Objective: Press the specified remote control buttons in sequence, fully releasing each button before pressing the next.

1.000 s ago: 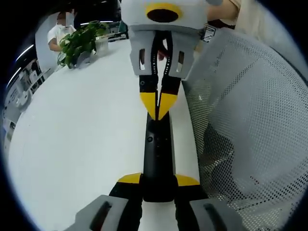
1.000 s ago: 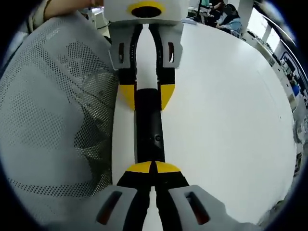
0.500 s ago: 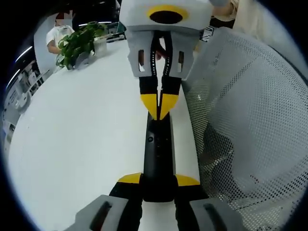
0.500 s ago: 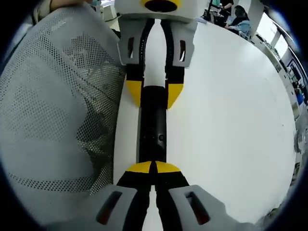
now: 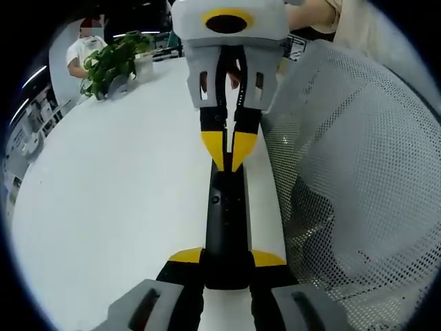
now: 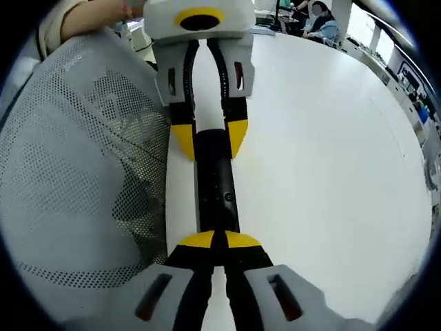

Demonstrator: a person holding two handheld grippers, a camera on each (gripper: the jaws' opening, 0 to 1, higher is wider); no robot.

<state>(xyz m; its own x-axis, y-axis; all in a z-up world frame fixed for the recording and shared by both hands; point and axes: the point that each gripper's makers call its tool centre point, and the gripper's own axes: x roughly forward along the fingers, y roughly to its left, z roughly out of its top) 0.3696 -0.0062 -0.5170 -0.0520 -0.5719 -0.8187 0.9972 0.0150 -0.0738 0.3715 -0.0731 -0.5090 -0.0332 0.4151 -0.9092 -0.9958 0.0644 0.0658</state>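
Left gripper view: the long, slim black plastic remote control (image 5: 226,227) lies lengthwise on the white counter (image 5: 110,207), running straight away from the camera. Its near end sits between the yellow-tipped jaws of the left tool (image 5: 226,261), which pinch it from both sides. At its far end the right tool (image 5: 227,152) comes in from the top of the view, its two yellow tips pressed together and pointing down onto the remote's far end. Contact looks likely, but whether a button is being pushed cannot be told. A small round button (image 5: 215,200) shows on the remote's upper face, just short of those tips.

A white perforated mesh chair back (image 5: 358,172) stands just beside the counter edge on the right of this view. A green leafy potted plant (image 5: 114,62) stands far off on the counter at upper left, with a person in a white top (image 5: 83,48) behind it.

Right gripper view: the same remote (image 6: 215,186) runs away from the camera. The right tool (image 6: 218,241) has its yellow tips shut together at the remote's near end. The left tool (image 6: 209,141) enters from the top with its jaws straddling the remote's far end. The mesh chair back (image 6: 76,172) is on the left here; the counter (image 6: 331,158) spreads to the right. A hand and sleeve (image 6: 89,17) show at upper left.
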